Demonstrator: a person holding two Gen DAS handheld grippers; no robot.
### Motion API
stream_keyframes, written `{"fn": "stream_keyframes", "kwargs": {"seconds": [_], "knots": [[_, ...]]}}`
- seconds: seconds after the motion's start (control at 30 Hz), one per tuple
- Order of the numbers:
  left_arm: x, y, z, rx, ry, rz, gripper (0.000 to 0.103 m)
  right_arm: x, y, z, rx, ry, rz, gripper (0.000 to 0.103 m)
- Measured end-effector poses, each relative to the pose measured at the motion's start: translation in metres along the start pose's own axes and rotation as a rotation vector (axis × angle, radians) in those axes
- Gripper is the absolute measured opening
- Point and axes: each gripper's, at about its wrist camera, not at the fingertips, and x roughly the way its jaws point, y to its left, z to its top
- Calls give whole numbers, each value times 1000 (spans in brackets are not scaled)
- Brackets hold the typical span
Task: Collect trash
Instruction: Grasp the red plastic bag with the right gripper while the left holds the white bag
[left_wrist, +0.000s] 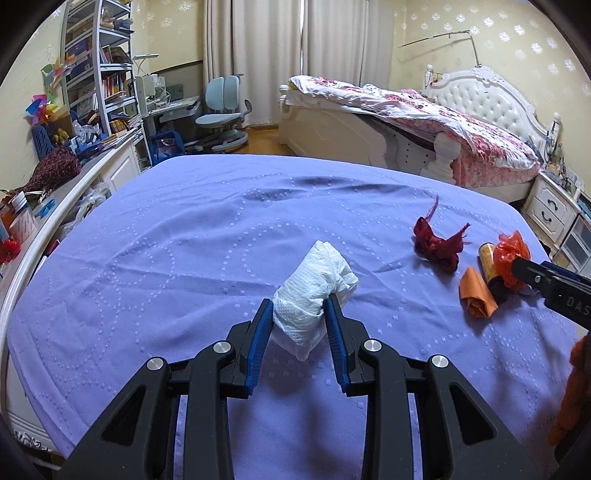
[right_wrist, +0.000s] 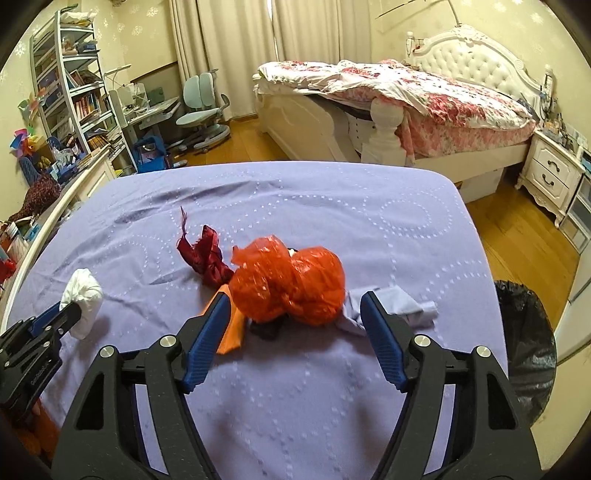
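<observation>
My left gripper is shut on a crumpled white tissue just above the purple bed cover; it also shows in the right wrist view. My right gripper is open, its jaws on either side of a crumpled orange plastic bag, not touching it. A dark red rag, an orange paper piece, a dark item under the bag and a pale purple scrap lie around it. The left wrist view shows the rag, orange paper and a yellow-brown roll.
A bin lined with a black bag stands off the bed's right edge. A white cabinet with clutter runs along the left. A second bed, a desk chair and a nightstand are beyond.
</observation>
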Motion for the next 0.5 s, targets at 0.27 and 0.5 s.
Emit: {"fn": "stream_keyframes", "kwargs": {"seconds": [0.27, 0.5], "knots": [[0, 1, 0, -9, 1, -12, 32, 9, 6, -2, -23, 17, -15, 50], [-6, -8, -3, 7, -1, -32, 32, 0, 2, -5, -22, -20, -10, 23]]}}
